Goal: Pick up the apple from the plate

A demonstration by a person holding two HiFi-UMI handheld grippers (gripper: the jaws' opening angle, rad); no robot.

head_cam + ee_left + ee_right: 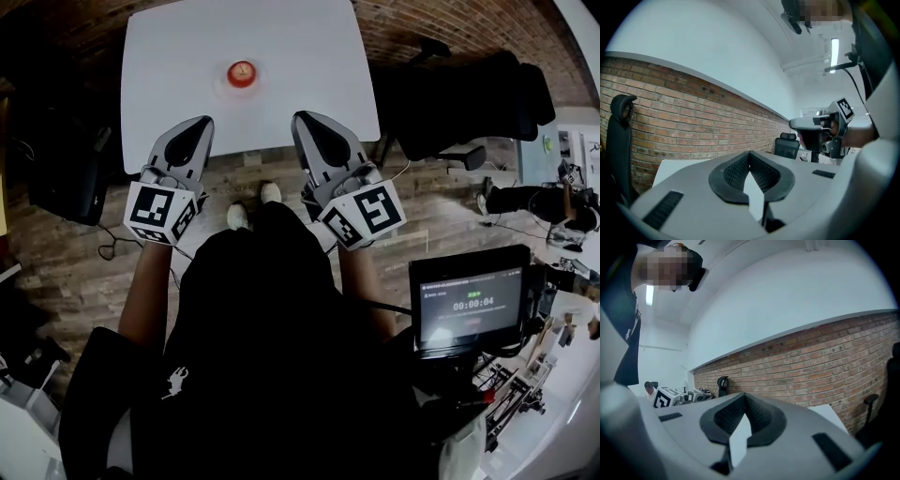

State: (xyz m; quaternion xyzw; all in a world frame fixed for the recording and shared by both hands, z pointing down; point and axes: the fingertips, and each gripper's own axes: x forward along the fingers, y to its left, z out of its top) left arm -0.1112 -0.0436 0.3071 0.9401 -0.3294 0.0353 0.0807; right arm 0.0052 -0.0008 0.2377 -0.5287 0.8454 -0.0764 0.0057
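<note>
A red apple (241, 72) sits on a small white plate (223, 86) near the far middle of the white table (309, 56). Both grippers are held level over the table's near edge, well short of the plate. My left gripper (201, 123) points at the table left of the apple, its jaws shut and empty. My right gripper (302, 119) points in from the right, jaws also together with nothing between them. In the left gripper view the left gripper (750, 153) faces a brick wall, and the apple is hidden. The right gripper view shows the right gripper (743, 395) the same way.
A black office chair (473, 98) stands right of the table, and another dark chair (61, 178) left of it. A screen with a timer (469, 305) is at the person's right. A brick wall (684, 112) runs behind the table. The floor (66, 262) is wood.
</note>
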